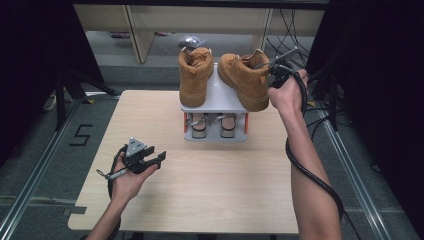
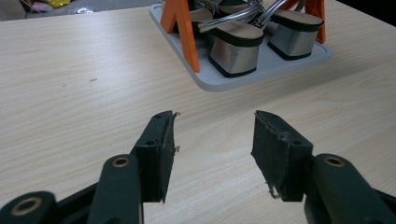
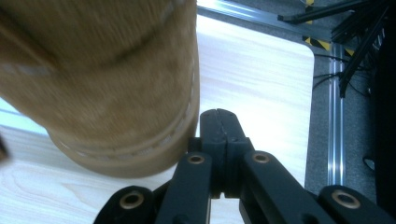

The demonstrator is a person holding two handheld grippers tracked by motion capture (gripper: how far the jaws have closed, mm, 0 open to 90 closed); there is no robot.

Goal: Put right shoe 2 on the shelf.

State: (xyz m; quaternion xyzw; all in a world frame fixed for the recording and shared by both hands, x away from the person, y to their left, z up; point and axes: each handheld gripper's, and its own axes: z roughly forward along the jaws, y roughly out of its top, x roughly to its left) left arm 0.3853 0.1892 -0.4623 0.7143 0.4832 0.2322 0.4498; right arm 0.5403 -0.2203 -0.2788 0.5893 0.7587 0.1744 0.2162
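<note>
Beside the right boot [image 3: 98, 84], right gripper [image 3: 218, 122] jaws closed.

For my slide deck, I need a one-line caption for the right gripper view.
Right gripper, jaws shut and empty, beside the tan boot above the wooden table.

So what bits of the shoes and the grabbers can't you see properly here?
- High view: right gripper tips, hidden behind the tan suede boot on the right.
- Right gripper view: that boot is blurred and cut off by the top and left edges.
- High view: the silver-heeled sandals lie mostly under the grey rack's top shelf.
- Left gripper view: the sandals are cut off by the top edge.
</note>
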